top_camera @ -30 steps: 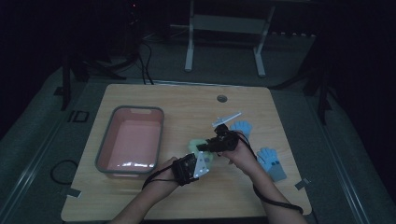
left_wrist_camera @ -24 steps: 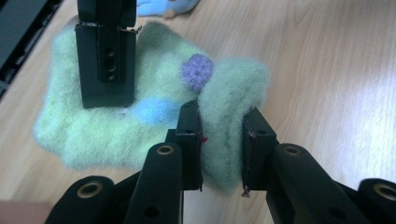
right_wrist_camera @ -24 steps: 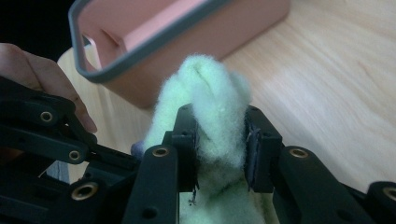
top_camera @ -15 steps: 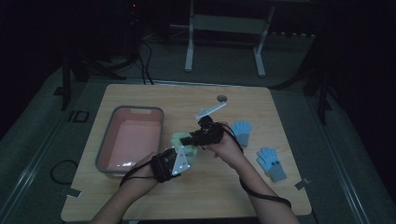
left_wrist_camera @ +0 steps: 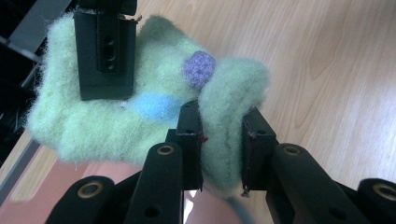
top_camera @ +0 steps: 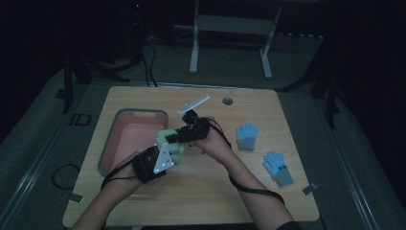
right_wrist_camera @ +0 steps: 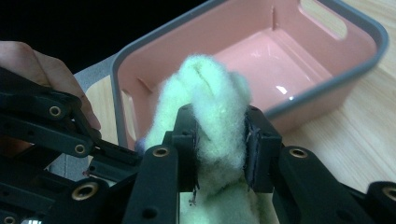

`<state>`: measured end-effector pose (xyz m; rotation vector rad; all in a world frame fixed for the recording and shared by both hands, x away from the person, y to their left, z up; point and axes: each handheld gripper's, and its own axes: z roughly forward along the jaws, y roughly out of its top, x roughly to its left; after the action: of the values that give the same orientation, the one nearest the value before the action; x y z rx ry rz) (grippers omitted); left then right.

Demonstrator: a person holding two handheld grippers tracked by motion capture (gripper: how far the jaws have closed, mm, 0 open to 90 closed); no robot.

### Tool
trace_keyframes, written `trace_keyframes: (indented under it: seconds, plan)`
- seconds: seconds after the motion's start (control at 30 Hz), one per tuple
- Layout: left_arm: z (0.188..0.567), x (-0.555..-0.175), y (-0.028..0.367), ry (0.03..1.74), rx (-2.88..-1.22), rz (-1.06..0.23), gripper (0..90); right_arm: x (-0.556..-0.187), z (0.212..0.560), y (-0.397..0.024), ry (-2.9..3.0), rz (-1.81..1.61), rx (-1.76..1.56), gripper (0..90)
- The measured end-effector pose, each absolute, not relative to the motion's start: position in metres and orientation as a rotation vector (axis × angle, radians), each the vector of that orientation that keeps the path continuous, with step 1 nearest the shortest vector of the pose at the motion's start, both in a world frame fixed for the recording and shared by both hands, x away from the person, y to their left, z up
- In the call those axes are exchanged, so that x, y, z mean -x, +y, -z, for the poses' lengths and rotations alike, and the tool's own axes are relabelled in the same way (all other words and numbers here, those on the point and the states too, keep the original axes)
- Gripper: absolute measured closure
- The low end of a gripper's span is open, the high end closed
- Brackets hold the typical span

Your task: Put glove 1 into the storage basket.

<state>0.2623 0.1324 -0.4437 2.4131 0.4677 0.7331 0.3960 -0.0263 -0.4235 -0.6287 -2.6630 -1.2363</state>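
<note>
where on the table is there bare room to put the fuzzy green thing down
Bare wood along the near edge of the table, and the far strip between the pink bin and the two blue gloves. The bin's floor also looks empty. The centre is crowded, with both claws gripping the green fleece piece.

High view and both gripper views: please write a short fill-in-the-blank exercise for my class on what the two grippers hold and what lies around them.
1. Both the left gripper and the right gripper are shut on the fuzzy ____ mitten.
2. The pink bin with the grey rim holds ____.
3. Two ____ gloves lie on the table, right of the hands.

Missing words: green; nothing; blue
</note>
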Motion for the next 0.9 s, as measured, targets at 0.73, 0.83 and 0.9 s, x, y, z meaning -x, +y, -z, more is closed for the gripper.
trace_keyframes:
  seconds: [0.73, 0.83, 0.9]
  plan:
    - [0.458, -0.263, 0.206, 0.613, -2.467, -0.705, 73.6, -0.398, 0.443, 0.062, -2.632, 1.226, 0.588, 69.9]
    - [0.465, -0.269, 0.208, 0.623, -2.481, -0.69, 73.7, -0.403, 0.448, 0.067, -2.638, 1.208, 0.603, 69.9]
    - [0.47, -0.276, 0.208, 0.629, -2.5, -0.668, 73.6, -0.406, 0.454, 0.07, -2.651, 1.187, 0.61, 69.8]
